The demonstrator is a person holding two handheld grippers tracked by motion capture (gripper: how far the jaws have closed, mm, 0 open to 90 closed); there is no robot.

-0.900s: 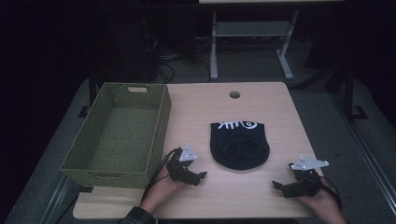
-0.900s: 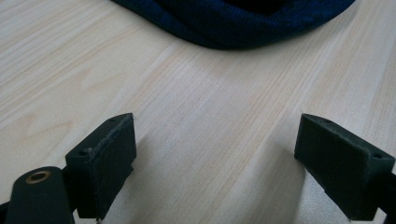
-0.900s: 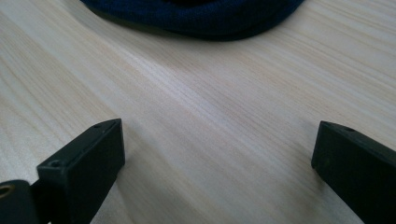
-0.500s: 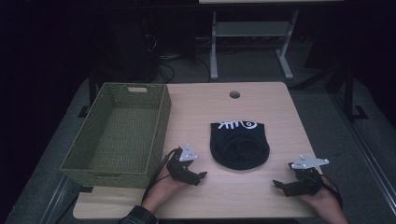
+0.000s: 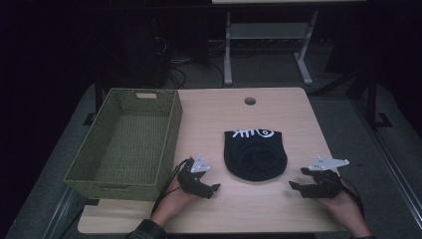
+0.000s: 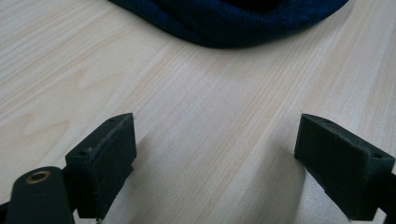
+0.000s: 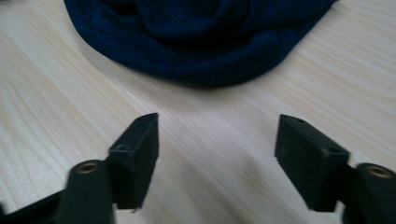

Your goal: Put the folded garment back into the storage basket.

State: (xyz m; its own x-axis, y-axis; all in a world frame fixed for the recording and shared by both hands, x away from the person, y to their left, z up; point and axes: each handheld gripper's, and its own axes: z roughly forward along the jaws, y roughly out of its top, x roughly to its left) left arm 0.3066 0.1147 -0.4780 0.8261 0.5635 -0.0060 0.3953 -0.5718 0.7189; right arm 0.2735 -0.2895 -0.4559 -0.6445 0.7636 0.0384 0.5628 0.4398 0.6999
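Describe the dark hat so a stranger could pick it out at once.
Start at the wooden table, with a green wicker basket along its left side. Right of the basket, near the front edge, the hat lies flat between the left tool and the right tool, touching neither. It is the only soft, dark knitted thing there, with white lettering along its far edge.

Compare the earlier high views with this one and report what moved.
Nothing visibly changed. The left tongs and right tongs rest open on the table either side of the dark knit beanie, touching nothing, and the green wicker basket sits empty where it was.
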